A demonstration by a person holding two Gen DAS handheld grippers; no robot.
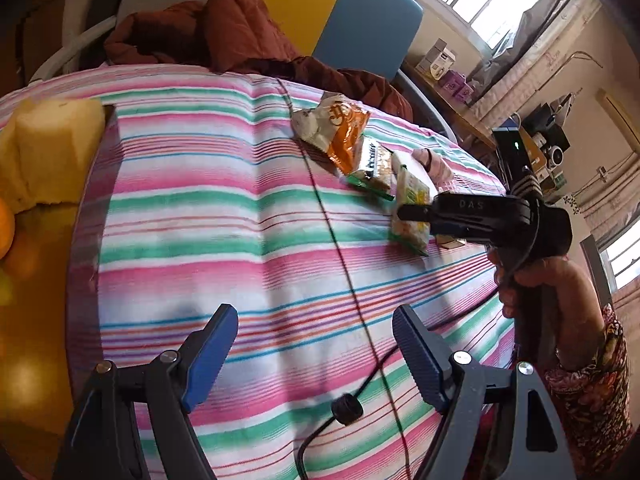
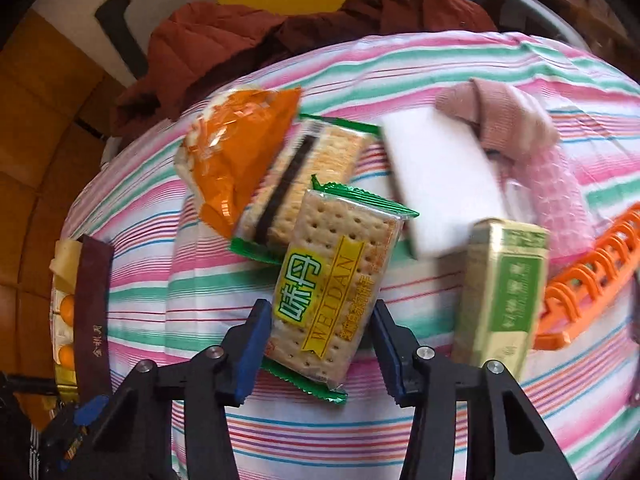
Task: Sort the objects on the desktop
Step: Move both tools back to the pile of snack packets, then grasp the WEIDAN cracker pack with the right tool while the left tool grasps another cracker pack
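A cracker packet (image 2: pixel 328 276) with a yellow and green label lies on the striped cloth (image 2: pixel 400 432). My right gripper (image 2: pixel 318 350) is open, its fingers on either side of the packet's near end. The left wrist view shows the same packet (image 1: pixel 412 208) under the right gripper's black body. Behind it lie a second cracker packet (image 2: pixel 304 184), an orange snack bag (image 2: pixel 236 152), a white block (image 2: pixel 444 184), a pink cloth item (image 2: pixel 504 120) and a green box (image 2: pixel 500 292). My left gripper (image 1: pixel 316 356) is open and empty over bare cloth.
An orange plastic rack (image 2: pixel 592 272) lies at the right. A brown box with oranges (image 2: pixel 84 304) stands at the cloth's left edge, yellow sponge (image 1: pixel 48 148) beside it. A rust-red jacket (image 1: pixel 224 32) lies at the back. A black cable (image 1: pixel 348 404) runs over the near cloth.
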